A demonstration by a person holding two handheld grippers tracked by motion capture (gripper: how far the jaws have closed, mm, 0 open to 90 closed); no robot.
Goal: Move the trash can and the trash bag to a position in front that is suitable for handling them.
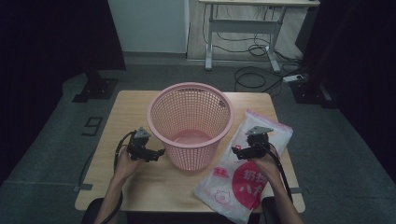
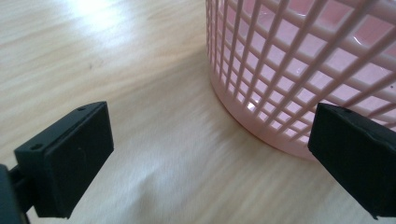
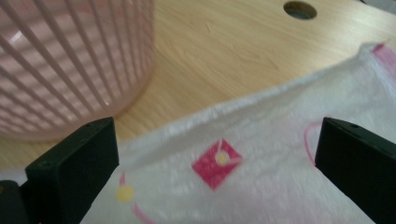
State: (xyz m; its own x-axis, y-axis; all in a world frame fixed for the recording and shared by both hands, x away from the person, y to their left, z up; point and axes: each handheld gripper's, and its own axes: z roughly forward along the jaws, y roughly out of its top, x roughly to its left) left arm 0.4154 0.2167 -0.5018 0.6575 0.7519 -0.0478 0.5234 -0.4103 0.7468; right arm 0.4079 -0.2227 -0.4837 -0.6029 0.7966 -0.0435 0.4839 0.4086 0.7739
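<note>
1. Pink laundry basket (image 1: 190, 123) upright mid-counter (image 1: 140, 179), empty inside.
2. Printed plastic bag (image 1: 243, 179) flat just right of basket, not yet lifted.
3. Left hand-held gripper (image 1: 156, 152) released, beside basket wall.
4. Right hand-held gripper (image 1: 238, 151) released, poised over bag; grasping and lining left.

Pink mesh basket (image 1: 190, 122) upright, white-and-pink plastic bag (image 1: 243, 179) flat beside it
</note>
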